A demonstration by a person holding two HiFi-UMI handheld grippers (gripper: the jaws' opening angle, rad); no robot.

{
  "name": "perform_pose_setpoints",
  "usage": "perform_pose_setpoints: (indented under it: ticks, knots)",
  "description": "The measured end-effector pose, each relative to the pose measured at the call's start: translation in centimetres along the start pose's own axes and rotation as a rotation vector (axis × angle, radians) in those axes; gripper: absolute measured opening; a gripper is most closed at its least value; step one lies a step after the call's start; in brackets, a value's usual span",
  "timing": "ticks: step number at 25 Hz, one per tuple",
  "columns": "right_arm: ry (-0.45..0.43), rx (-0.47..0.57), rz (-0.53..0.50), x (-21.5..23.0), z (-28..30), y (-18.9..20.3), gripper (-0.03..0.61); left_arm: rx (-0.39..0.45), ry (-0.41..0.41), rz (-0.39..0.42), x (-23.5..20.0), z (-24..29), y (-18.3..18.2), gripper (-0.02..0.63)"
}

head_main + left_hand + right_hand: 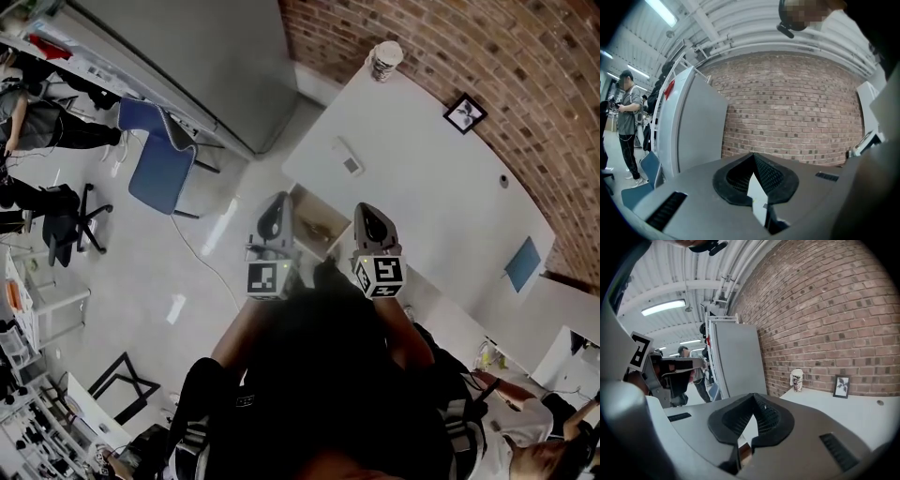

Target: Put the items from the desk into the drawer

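A cup (385, 59) stands at the far end of the white desk (441, 216), close to the brick wall (525, 66). A little framed picture (465, 112) stands further along by the same wall. A small white thing (349, 161) lies near the front edge, and a flat blue thing (522, 263) lies well apart from them all. The drawer (302, 208) is pulled out at the front of the desk, and it is brown inside. Right over it are the left gripper (277, 211) and the right gripper (372, 214), side by side. The jaws of both are closed tight, tip to tip, and hold nothing. On the floor to the left is a blue chair (159, 164) beside a tall grey cupboard (187, 56).
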State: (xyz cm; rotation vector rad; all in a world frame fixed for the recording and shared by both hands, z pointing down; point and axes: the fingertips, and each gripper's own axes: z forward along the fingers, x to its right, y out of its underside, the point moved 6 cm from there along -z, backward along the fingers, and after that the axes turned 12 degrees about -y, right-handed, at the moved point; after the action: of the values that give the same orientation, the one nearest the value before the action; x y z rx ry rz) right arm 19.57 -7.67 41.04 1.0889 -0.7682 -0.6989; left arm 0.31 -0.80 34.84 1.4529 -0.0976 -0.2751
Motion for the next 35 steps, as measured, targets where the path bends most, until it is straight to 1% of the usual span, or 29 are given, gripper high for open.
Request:
perform_pose_setpoints:
  ticks: [4, 5, 7, 8, 13, 19, 22, 27, 35]
  knots:
    - [-0.005, -0.06, -0.008, 2.6, 2.3, 1.4, 0.002, -0.013, -0.015, -0.009, 0.7, 0.8, 0.2, -0.002]
    - [-0.003, -0.079, -0.007, 3.3, 2.9, 1.9, 0.011, -0.015, -0.012, -0.011, 0.9, 1.0, 0.3, -0.002]
    - [0.006, -0.12, -0.003, 4.5, 4.3, 3.1, 0.091, -0.018, -0.002, -0.018, 1.2, 1.6, 0.4, -0.002]
    - [0.008, -0.143, -0.001, 5.1, 5.1, 3.7, 0.108, -0.021, 0.003, -0.02, 1.2, 2.0, 0.5, -0.002]
    - [-0.002, -0.294, 0.008, 7.6, 9.8, 7.5, 0.174, -0.045, 0.034, -0.028, 0.7, 5.1, 1.2, -0.002]
    - [-0.034, -0.476, 0.007, 10.2, 15.1, 11.8, 0.23, -0.076, 0.066, -0.034, -0.3, 9.5, 1.9, -0.002]
    - [-0.033, -0.551, -0.002, 11.2, 17.2, 13.6, 0.242, -0.1, 0.078, -0.047, -1.0, 11.5, 2.3, -0.002]
    - [-0.044, -0.643, -0.011, 12.7, 19.9, 16.1, 0.249, -0.124, 0.092, -0.04, -2.1, 13.9, 2.9, -0.002]
    - [-0.034, -0.735, 0.011, 14.4, 21.8, 18.8, 0.252, -0.139, 0.097, -0.036, -2.8, 15.8, 3.5, -0.002]
